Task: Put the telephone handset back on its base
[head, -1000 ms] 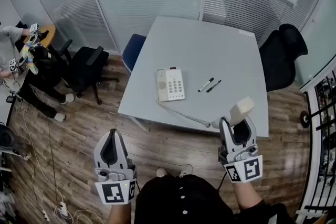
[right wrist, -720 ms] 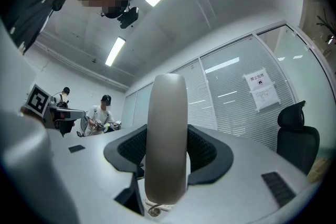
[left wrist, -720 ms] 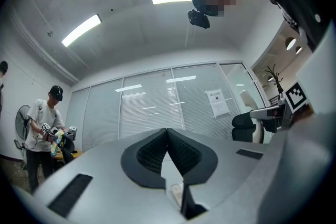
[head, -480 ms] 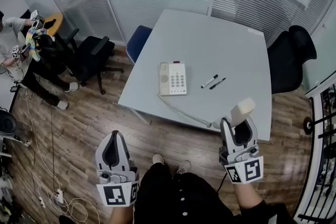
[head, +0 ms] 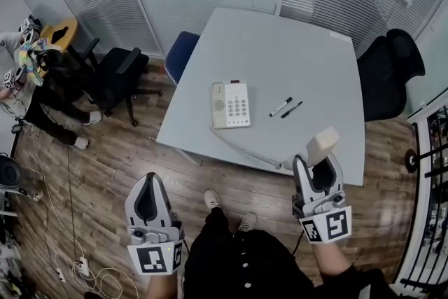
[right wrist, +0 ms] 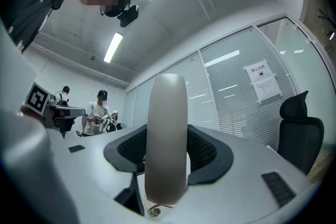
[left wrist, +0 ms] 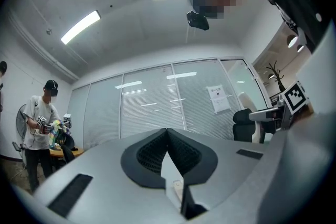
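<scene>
The beige telephone base [head: 229,105] lies on the grey table [head: 315,73], near its front left edge. A coiled cord [head: 248,150] runs from it across the table's edge to the beige handset [head: 322,145]. My right gripper [head: 315,161] is shut on that handset below the table's front edge. In the right gripper view the handset [right wrist: 167,139] stands upright between the dark pads [right wrist: 210,150]. My left gripper [head: 149,178] hovers over the wooden floor at the lower left, shut and with nothing in it; its pads [left wrist: 152,152] meet at the tips.
Two markers [head: 281,107] lie on the table right of the base. A black chair [head: 383,73] stands at the table's right, a blue chair [head: 180,61] and a black office chair [head: 115,84] at its left. A person [head: 21,77] sits far left. Cables [head: 84,268] lie on the floor.
The head view has shifted slightly over the table and the person's feet have stepped. Both grippers keep their pose, the handset still in the right one.
</scene>
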Demonstrator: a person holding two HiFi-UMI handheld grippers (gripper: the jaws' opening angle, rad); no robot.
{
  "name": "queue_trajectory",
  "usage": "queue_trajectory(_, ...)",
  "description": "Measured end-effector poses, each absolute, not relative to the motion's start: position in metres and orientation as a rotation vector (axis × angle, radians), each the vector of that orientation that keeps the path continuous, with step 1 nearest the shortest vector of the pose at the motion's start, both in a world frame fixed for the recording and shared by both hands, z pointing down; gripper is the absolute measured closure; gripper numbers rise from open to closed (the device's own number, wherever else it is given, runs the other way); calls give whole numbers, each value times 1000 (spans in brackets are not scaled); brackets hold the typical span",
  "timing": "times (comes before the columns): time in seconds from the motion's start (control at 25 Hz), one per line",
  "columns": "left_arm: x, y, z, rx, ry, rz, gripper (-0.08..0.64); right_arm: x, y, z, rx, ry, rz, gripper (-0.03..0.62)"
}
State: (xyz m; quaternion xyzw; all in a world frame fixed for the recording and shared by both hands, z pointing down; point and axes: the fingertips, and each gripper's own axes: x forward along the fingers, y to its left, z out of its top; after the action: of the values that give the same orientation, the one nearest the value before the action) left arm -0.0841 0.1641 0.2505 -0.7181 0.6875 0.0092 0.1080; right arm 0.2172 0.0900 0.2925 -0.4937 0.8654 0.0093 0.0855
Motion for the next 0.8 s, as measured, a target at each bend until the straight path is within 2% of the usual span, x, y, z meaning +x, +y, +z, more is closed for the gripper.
queue_trajectory(0.8,-131,95,245,-2144,1987,63,546,177,35,281,-1546,2560,67,359)
